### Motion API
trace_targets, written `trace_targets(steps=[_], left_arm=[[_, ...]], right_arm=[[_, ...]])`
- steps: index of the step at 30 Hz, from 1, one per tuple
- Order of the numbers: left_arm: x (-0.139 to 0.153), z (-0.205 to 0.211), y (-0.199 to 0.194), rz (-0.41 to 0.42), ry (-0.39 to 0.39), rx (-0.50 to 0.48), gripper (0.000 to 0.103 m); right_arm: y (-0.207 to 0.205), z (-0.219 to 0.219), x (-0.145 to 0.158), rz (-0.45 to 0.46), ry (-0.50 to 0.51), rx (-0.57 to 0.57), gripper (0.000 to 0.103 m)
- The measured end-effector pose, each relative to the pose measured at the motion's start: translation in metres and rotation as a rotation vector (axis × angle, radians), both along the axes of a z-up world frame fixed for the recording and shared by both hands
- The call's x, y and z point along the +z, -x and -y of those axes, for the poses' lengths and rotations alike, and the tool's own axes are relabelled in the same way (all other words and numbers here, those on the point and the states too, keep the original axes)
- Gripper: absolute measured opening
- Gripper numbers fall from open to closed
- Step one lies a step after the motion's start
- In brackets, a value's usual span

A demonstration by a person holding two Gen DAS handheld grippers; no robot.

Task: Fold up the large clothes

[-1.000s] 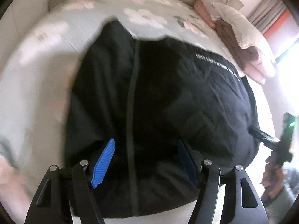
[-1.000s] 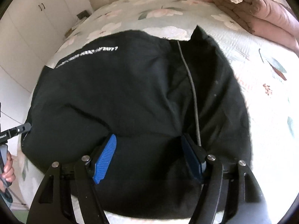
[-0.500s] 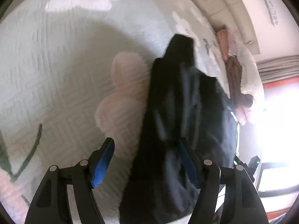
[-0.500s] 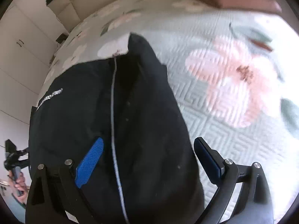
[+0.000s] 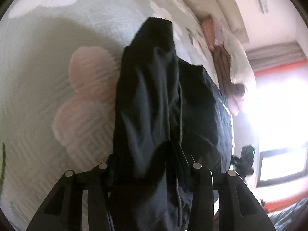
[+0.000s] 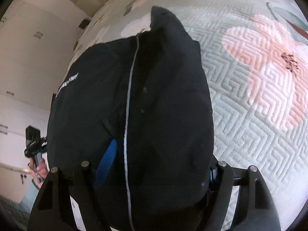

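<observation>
A large black jacket [image 5: 154, 100] with a grey zip line and white lettering lies on the floral bedspread [image 5: 48, 67]. My left gripper [image 5: 148, 165] is at its near edge and black cloth bunches between and over the fingers, hiding the blue pads. In the right wrist view the jacket [image 6: 157, 96] fills the middle. My right gripper [image 6: 154, 165] has the jacket's near edge between its fingers; the left blue pad [image 6: 105, 163] shows, the right one is nearly covered.
Folded pink and brown bedding [image 5: 223, 63] lies at the far side of the bed. A bright window [image 5: 281, 127] is at the right. White wardrobes [image 6: 28, 57] stand beyond the bed. The other gripper and hand show in the right wrist view [image 6: 34, 150].
Both grippers moved out to the jacket's sides and down onto its near edge. The left fingers closed in on the cloth; the right fingers narrowed around the jacket edge.
</observation>
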State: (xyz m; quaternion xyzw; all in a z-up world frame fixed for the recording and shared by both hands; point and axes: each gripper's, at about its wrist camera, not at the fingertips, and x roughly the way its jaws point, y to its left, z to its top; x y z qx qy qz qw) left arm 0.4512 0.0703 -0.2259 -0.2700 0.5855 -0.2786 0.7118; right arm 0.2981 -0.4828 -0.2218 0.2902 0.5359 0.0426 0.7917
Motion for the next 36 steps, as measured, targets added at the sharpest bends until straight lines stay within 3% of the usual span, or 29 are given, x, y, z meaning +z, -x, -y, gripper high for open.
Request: trace_targets(steps=[2, 6, 9, 10, 11, 13, 15, 19, 22, 27, 32, 36], left_arm=[[-0.005, -0.002, -0.003, -0.023, 0.015, -0.019, 0.046], [-0.019, 0.002, -0.015, -0.051, 0.045, -0.028, 0.059], [-0.026, 0.001, -0.014, -0.060, 0.085, 0.006, 0.061], [-0.024, 0.005, -0.013, -0.042, 0.075, 0.018, 0.058], [-0.019, 0.007, -0.009, -0.011, 0.060, 0.025, 0.053], [-0.003, 0.013, 0.004, 0.075, 0.018, 0.023, 0.032], [0.020, 0.016, 0.016, 0.146, 0.000, 0.026, 0.026], [0.067, 0.012, 0.044, 0.241, 0.076, 0.031, 0.023], [0.107, 0.016, 0.077, 0.319, 0.094, -0.009, 0.023], [0.149, 0.009, 0.142, 0.394, 0.104, -0.057, 0.023], [0.163, -0.013, 0.203, 0.413, 0.111, -0.083, 0.022], [0.141, -0.037, 0.253, 0.400, 0.091, -0.106, 0.022]], right_arm=[[-0.006, 0.003, -0.006, -0.004, -0.030, 0.036, 0.085], [-0.018, 0.000, -0.017, 0.025, -0.070, 0.089, 0.096], [-0.024, -0.004, -0.016, 0.044, -0.042, 0.105, 0.095], [-0.020, -0.005, -0.013, 0.050, -0.031, 0.108, 0.093], [-0.014, -0.007, -0.008, 0.065, -0.019, 0.116, 0.084], [-0.006, -0.011, 0.005, 0.102, 0.005, 0.114, 0.065], [0.004, -0.012, 0.021, 0.138, 0.018, 0.104, 0.045], [0.031, -0.029, 0.070, 0.232, 0.075, 0.131, 0.038], [0.056, -0.055, 0.101, 0.291, 0.097, 0.170, 0.036], [0.119, -0.103, 0.139, 0.334, 0.150, 0.221, 0.036], [0.193, -0.139, 0.151, 0.313, 0.165, 0.239, 0.036], [0.236, -0.156, 0.133, 0.242, 0.150, 0.243, 0.036]])
